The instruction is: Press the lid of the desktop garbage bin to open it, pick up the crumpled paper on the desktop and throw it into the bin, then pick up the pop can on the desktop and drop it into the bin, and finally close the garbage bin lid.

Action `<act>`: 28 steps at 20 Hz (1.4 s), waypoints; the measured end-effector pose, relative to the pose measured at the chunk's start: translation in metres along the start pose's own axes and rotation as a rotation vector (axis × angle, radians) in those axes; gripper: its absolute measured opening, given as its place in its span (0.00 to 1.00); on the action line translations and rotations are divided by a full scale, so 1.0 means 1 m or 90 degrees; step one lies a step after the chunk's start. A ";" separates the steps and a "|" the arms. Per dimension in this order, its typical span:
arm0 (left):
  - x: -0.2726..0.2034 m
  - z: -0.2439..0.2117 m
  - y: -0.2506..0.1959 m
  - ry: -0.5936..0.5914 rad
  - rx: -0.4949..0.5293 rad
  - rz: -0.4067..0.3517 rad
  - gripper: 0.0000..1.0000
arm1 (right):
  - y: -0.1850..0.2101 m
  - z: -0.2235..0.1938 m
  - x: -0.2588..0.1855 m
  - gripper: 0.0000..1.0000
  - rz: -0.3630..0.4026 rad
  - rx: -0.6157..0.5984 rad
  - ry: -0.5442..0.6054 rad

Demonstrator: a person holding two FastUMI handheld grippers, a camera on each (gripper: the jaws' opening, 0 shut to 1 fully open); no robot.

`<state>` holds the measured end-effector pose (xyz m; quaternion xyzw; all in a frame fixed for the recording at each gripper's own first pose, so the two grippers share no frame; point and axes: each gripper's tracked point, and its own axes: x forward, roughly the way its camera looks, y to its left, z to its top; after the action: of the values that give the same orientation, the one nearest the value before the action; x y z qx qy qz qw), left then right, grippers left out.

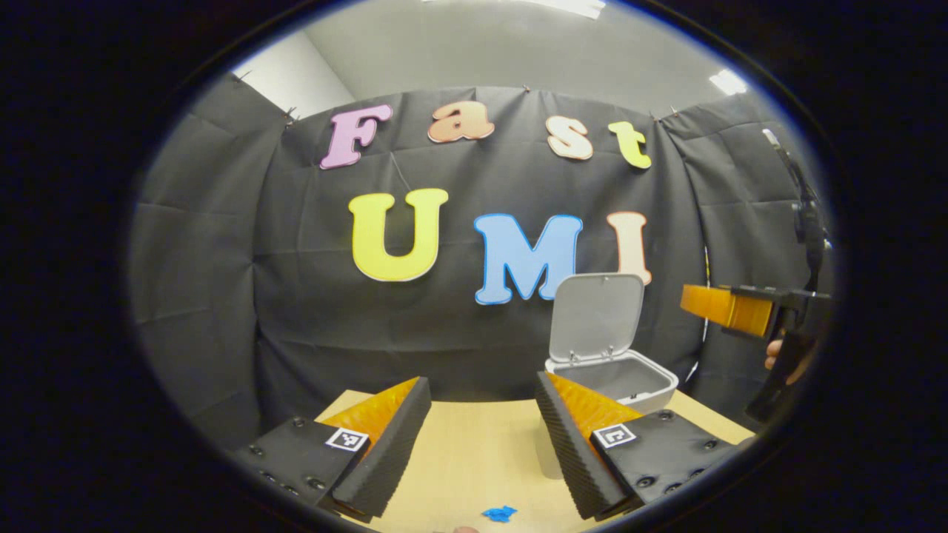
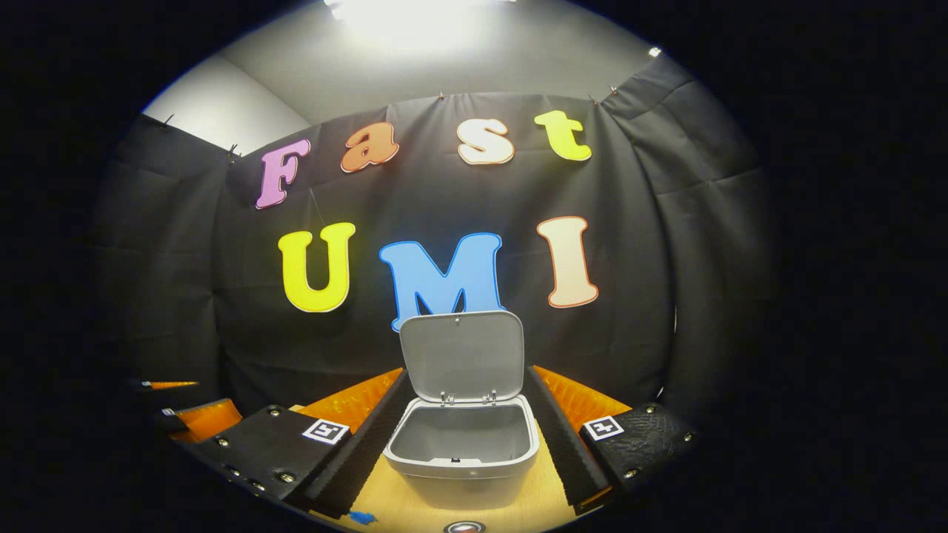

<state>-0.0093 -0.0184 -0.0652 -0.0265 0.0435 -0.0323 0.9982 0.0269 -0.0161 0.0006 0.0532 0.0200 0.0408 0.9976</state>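
Note:
The grey desktop bin (image 2: 463, 451) stands on the wooden table with its lid (image 2: 463, 355) swung up; what shows of its inside is bare. My right gripper (image 2: 466, 372) is open, and the bin sits just ahead between the lines of its fingers, untouched. At the bottom edge of the right gripper view is a round rim with red (image 2: 464, 527), perhaps the pop can's top. My left gripper (image 1: 481, 379) is open over the table with nothing between its fingers. From there the bin (image 1: 629, 379) lies ahead to the right, lid (image 1: 596, 318) upright.
A small blue scrap (image 1: 500, 512) lies on the table (image 1: 474, 444) near the front. The right gripper (image 1: 729, 307), held by a hand (image 1: 774, 355), hangs in the air right of the bin. The left gripper (image 2: 192, 414) shows at the far left. Black cloth walls close the back and sides.

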 end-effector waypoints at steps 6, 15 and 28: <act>0.023 -0.104 -0.004 0.120 -0.029 -0.022 0.95 | -0.016 -0.001 -0.013 0.99 -0.026 -0.011 0.008; 0.035 -0.251 -0.018 0.277 -0.013 -0.063 0.96 | -0.062 -0.012 -0.035 0.99 -0.109 -0.008 0.039; 0.047 -0.386 -0.016 0.446 -0.015 -0.052 1.00 | -0.101 -0.024 -0.055 0.99 -0.185 -0.026 0.080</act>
<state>0.0025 -0.0566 -0.4524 -0.0267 0.3823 -0.0788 0.9203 -0.0206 -0.1182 -0.0323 0.0268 0.0891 -0.1001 0.9906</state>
